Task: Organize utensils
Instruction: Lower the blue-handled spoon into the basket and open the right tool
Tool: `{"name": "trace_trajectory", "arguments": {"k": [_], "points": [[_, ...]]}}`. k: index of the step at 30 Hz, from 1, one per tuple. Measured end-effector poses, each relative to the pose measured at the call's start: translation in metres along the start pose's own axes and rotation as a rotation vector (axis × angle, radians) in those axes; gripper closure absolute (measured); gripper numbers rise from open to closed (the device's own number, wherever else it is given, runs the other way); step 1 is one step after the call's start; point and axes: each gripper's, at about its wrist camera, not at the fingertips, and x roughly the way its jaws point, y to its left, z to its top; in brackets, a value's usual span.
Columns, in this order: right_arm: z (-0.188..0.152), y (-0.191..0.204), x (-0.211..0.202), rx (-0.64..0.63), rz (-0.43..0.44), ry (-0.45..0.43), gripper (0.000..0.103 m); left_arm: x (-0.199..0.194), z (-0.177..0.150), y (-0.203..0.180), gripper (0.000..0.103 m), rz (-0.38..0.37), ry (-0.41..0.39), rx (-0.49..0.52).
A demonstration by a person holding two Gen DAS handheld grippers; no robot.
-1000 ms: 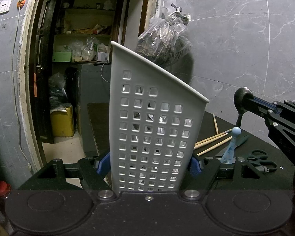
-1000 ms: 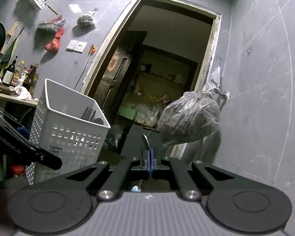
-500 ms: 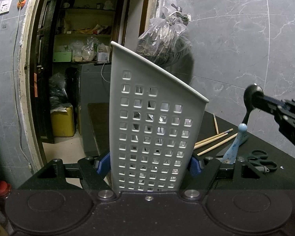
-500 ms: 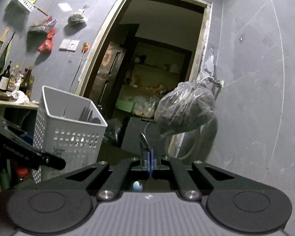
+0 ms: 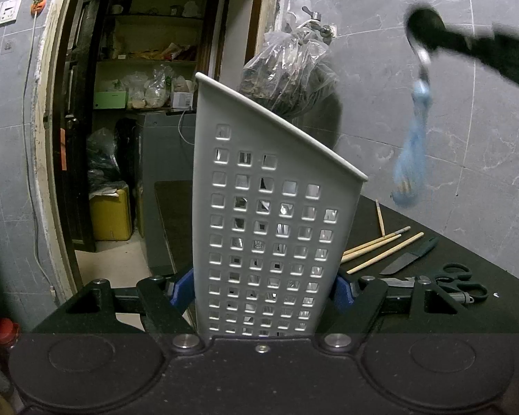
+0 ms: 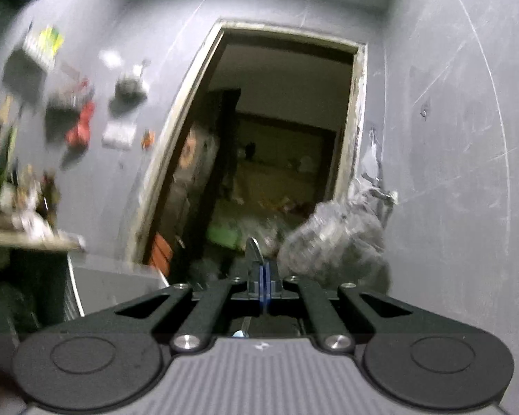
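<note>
Left wrist view: the left gripper [image 5: 263, 287] clamps a white perforated basket [image 5: 276, 214] between its blue pads [image 5: 181, 287], one pad on each side wall near the base. The basket stands upright on a black table [image 5: 501, 297], its rim sloping down to the right in this fisheye picture; glints of metal show through the square holes. Upper right, blurred, the right gripper [image 5: 429, 39] hangs above the table with a blue-handled spoon [image 5: 411, 159] dangling from it, handle end lowest, well clear of the table and to the right of the basket. On the table lie wooden chopsticks [image 5: 380, 247], a dark knife [image 5: 408, 257] just beyond them, and black scissors [image 5: 460, 282] at the near right.

Right wrist view: the right gripper's [image 6: 263, 276] blue pads are pressed together on the spoon's neck, with the metal bowl [image 6: 253, 250] standing up above them and the blue handle tip showing below. The picture is motion-blurred; a corner of the basket's rim [image 6: 121, 271] lies at lower left. Ahead is an open doorway [image 6: 276, 138], with a filled plastic bag [image 6: 335, 242] hanging on the grey wall to its right.
</note>
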Motion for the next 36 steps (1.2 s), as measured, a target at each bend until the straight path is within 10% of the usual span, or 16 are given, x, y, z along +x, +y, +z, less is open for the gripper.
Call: {"name": "trace_trajectory", "arguments": {"k": [11,36], "points": [[0.025,0.018,0.043,0.064,0.098,-0.128,0.101,0.0,0.0,0.001,0.026,-0.001,0.0,0.0],[-0.03,0.041,0.056,0.043,0.168,0.086,0.101,0.0,0.0,0.001,0.026,-0.001,-0.001,0.0]]}}
